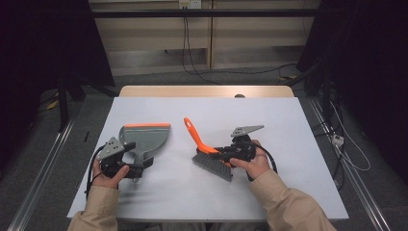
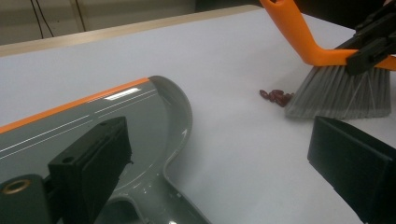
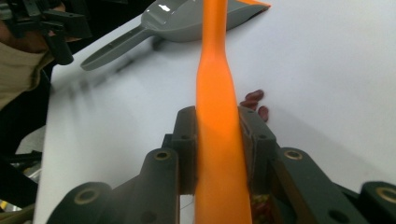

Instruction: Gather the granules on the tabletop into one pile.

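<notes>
Room: dim, dark at both sides; pale wood-panelled wall (image 1: 154, 33) at the far end, black cables (image 1: 188, 48) hanging down it onto grey floor (image 1: 72, 139); metal rails along the floor on either side.

Surface (image 1: 288, 159): wide white top on a wooden table whose far edge shows beyond it; matte, bare apart from the items below.

Dustpan (image 1: 144, 137): grey with an orange lip, lying flat on the surface, lip turned away from the person, handle pointing back toward the left tool (image 1: 126, 161). In the left gripper view the pan lies under and just ahead of the near jaw.

Left tool: held low at the dustpan handle. Jaws stand well apart in its own view, white surface showing between them; nothing pinched.

Brush (image 1: 211, 159): orange handle, grey bristles. Right tool (image 1: 226, 154) is clamped on the orange handle, both jaws pressing its sides in the right gripper view (image 3: 217, 154). Handle runs up and away from the tool; bristles hang below it, tips on the surface.

Red beans (image 2: 276, 97): small dark-red cluster on the surface, touching the bristle edge, on the side facing the dustpan, well apart from the pan itself.
</notes>
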Tool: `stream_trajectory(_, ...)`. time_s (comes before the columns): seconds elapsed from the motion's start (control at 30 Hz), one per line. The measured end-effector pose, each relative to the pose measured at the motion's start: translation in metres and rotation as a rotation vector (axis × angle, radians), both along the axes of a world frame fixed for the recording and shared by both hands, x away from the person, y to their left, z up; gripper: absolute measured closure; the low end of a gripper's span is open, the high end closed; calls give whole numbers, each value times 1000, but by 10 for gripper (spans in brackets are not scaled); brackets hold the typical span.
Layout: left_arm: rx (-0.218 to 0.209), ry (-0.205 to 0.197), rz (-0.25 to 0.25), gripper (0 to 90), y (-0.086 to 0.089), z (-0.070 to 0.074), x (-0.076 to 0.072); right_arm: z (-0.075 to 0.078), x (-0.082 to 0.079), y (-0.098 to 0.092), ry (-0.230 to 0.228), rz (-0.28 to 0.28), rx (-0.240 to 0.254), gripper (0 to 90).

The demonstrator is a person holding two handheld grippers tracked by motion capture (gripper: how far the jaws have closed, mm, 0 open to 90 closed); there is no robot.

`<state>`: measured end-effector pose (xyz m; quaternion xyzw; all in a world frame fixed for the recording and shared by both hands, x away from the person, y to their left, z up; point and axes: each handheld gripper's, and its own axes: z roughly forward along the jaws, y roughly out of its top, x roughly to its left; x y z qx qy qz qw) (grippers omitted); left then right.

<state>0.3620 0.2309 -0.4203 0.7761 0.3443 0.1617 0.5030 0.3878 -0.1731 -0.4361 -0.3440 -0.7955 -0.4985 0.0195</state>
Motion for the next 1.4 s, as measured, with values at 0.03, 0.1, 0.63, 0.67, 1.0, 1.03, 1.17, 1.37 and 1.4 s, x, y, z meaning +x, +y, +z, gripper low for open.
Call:
stream_trajectory(0.03, -4, 3, 0, 56, 0, 0, 0, 0, 3, 1, -4, 10, -7, 712)
stream_trajectory(0.1, -6, 3, 1, 56, 0, 0, 0, 2, 7, 3, -22, 23, -20, 713)
stream_trajectory(0.63, -12, 2, 2, 56, -1, 0, -1, 17, -1, -1, -54, 68, -2, 713)
stream_trajectory(0.67, -11, 2, 1, 56, -1, 0, -1, 15, -2, 0, -54, 81, -6, 713)
stream_trajectory(1.0, -16, 6, 2, 56, 0, 0, 0, 5, 9, -1, -77, 70, -48, 713)
stream_trajectory(1.03, -7, 5, -3, 57, 0, 0, 0, 5, 11, -1, -81, 75, -50, 713)
stream_trajectory(1.17, -2, 4, -4, 57, 0, 0, 0, 8, 16, -2, -99, 75, -50, 713)
stream_trajectory(1.37, -6, 1, 0, 57, 1, 0, 0, 9, 17, -2, -98, 81, -40, 713)
stream_trajectory(1.4, -6, 0, 0, 56, 1, 0, 0, 9, 16, -2, -100, 78, -35, 713)
